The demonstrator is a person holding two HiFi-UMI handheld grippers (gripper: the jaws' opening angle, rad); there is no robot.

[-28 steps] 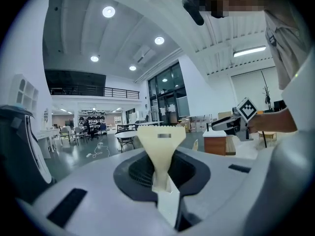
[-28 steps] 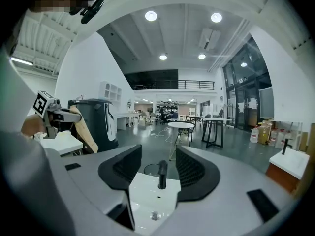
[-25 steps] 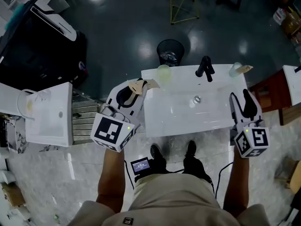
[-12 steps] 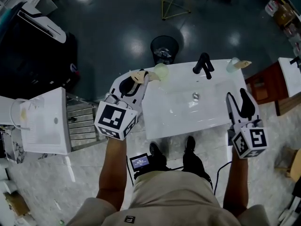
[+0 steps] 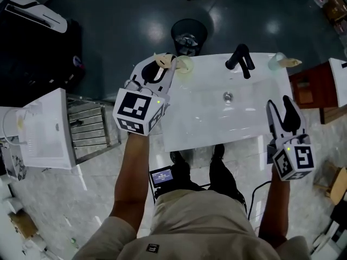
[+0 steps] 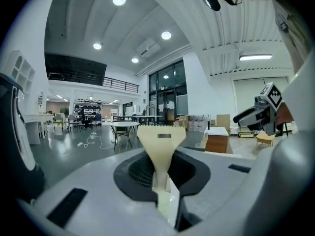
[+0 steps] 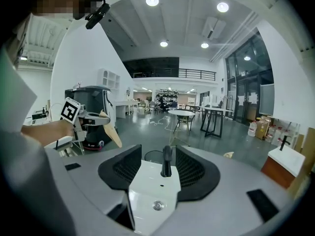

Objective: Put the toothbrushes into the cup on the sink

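Toothbrush (image 6: 160, 142) is sitting clamped in the left tongs (image 5: 160, 68), with the cup (image 5: 185, 65) just beside their tips; the right tongs (image 5: 282, 108) are hanging open and empty over the sink (image 5: 217, 130).

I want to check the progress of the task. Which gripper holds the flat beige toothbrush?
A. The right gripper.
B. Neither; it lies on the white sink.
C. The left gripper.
C: the left gripper is closed on the flat beige toothbrush, while the right gripper stands open with nothing between its jaws.
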